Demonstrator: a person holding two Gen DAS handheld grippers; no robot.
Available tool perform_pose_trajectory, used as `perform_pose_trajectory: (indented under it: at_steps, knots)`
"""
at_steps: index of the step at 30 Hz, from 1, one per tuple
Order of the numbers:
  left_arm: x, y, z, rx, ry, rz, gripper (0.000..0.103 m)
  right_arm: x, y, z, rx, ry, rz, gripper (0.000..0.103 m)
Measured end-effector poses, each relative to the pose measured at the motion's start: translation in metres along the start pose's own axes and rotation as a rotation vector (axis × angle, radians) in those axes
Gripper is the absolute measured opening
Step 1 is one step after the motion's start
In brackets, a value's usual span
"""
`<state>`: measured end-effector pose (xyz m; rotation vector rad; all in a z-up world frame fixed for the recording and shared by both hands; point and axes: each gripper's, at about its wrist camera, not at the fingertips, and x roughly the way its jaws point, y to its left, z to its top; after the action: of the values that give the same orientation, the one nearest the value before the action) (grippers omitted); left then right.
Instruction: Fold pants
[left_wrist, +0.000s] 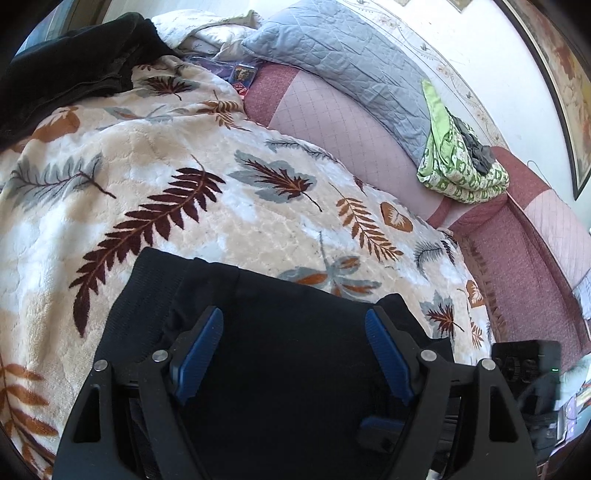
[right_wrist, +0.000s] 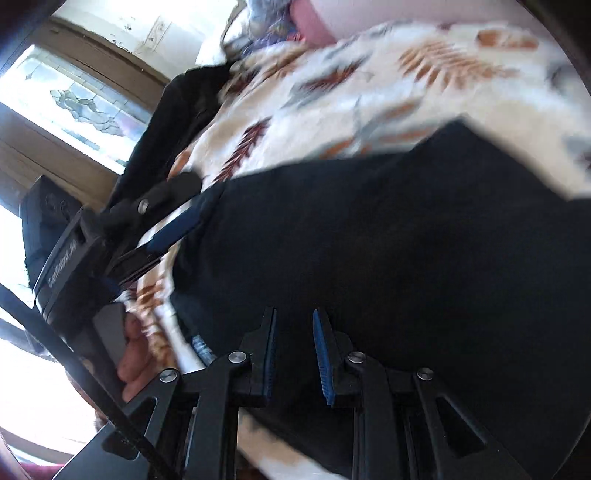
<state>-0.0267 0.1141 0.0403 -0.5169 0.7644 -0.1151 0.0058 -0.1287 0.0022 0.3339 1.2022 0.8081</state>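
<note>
Black pants (left_wrist: 288, 332) lie on a leaf-print blanket (left_wrist: 184, 184), their ribbed cuff end at the left. My left gripper (left_wrist: 293, 325) hovers over the pants with its blue pads wide apart, holding nothing. In the blurred right wrist view the pants (right_wrist: 406, 240) fill the centre. My right gripper (right_wrist: 293, 325) is over them with a narrow gap between its blue pads; no cloth shows between them. The left gripper (right_wrist: 162, 218) also shows in the right wrist view at the left, at the pants' edge.
A dark garment (left_wrist: 66, 74) lies at the blanket's far left. A grey quilted pillow (left_wrist: 343, 62) and a green patterned cloth (left_wrist: 461, 162) sit on the pink sofa (left_wrist: 369, 140). A black device (left_wrist: 524, 365) is at the right. A window (right_wrist: 74, 99) is at the left.
</note>
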Motion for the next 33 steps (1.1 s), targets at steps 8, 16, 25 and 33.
perform_pose_trajectory:
  at_steps: [8, 16, 25, 33]
  knots:
    - [-0.003, 0.007, 0.004, -0.041, -0.003, -0.028, 0.078, -0.093, -0.005, -0.004, -0.014, -0.228, -0.013, 0.025]
    - [0.004, -0.006, -0.005, 0.010, 0.003, 0.033, 0.078, -0.045, -0.003, -0.060, -0.057, -0.069, -0.071, 0.028]
    - [-0.001, -0.006, -0.006, 0.016, -0.020, 0.058, 0.079, -0.056, 0.034, -0.059, -0.247, -0.112, -0.171, 0.060]
    - [-0.007, -0.013, -0.006, 0.055, -0.057, 0.136, 0.079, -0.042, 0.009, -0.048, -0.091, -0.090, -0.142, 0.060]
